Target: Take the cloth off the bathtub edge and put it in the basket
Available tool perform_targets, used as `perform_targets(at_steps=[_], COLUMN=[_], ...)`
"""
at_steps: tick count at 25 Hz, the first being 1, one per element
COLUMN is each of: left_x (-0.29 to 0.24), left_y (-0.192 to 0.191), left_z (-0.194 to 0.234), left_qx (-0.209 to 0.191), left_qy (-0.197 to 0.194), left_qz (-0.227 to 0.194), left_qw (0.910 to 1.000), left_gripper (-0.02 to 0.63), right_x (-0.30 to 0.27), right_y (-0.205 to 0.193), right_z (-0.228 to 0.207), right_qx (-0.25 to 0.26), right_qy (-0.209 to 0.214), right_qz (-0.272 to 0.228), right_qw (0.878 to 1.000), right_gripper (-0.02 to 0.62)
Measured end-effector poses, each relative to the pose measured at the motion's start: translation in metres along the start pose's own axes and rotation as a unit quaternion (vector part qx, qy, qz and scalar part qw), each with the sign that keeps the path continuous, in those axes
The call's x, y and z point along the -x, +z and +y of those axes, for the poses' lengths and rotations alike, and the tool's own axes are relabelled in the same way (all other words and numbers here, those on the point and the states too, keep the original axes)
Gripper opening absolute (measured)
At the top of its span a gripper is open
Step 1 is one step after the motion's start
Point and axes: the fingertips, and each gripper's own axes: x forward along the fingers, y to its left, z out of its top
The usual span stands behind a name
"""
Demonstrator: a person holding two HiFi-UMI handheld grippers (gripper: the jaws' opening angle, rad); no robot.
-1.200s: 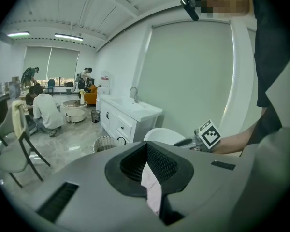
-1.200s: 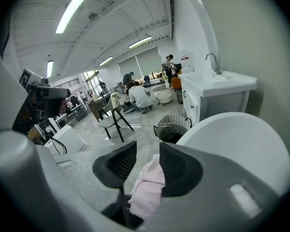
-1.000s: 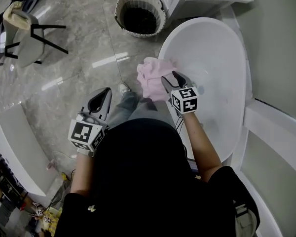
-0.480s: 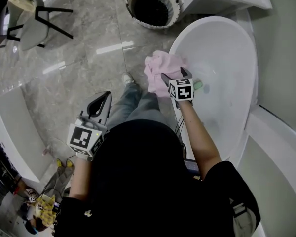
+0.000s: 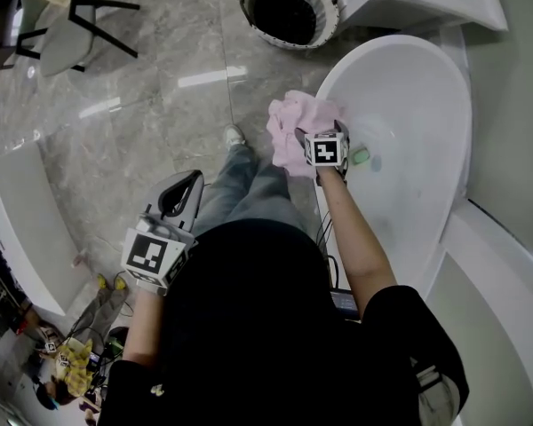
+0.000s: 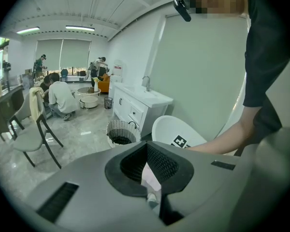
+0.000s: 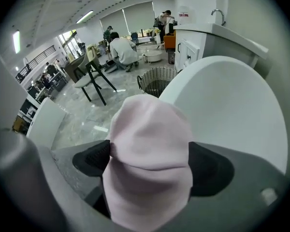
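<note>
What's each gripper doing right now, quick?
Left gripper: closed, empty.
Right gripper: open; fingers have just been opening wide, pink cloth between them, not gripped yet.

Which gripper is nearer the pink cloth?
Right. The right gripper, jaws just opening, straddles the pink cloth on the bathtub edge; the left gripper hangs apart over the floor.

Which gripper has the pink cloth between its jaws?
The right gripper, at the bathtub edge: its jaws have just been opening, the cloth between them. The left gripper is shut over the floor.
</note>
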Motion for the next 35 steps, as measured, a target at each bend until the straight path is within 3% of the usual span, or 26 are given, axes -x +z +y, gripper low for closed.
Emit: perform_targets(at_steps=[10, 15, 28, 32, 35], left_x=[0.002, 0.003, 0.007, 0.007, 0.007], left_y=[-0.008, -0.007, -0.005, 0.001, 0.005], left_z=[0.001, -0.001, -0.002, -0.001, -0.001], left_qx=[0.009, 0.027, 0.006, 0.005, 0.004], left_qy=[0.005, 0.011, 0.000, -0.004, -0.009], left_qz=[0.004, 0.009, -0.010, -0.018, -0.024], left_qw=[0.9999, 0.9995, 0.9999, 0.9998, 0.9997], left_gripper=[0.012, 0.012, 0.012, 0.012, 0.012], right_x=[-0.033, -0.031, -0.003, 0.012, 0.019], right_y=[-0.013, -0.016, -0.022, -0.020, -0.020], right_z=[-0.002, 0.005, 0.008, 0.012, 0.014], right_qx=[-0.031, -0.051, -0.084, -0.086, -0.090], right_qy=[0.012, 0.012, 0.001, 0.001, 0.010], right_qz=[0.025, 0.039, 0.044, 0.033, 0.026], right_qw=[0.999, 0.998, 0.996, 0.996, 0.996], right_gripper=[0.498, 0.368, 0.250, 0.157, 0.127])
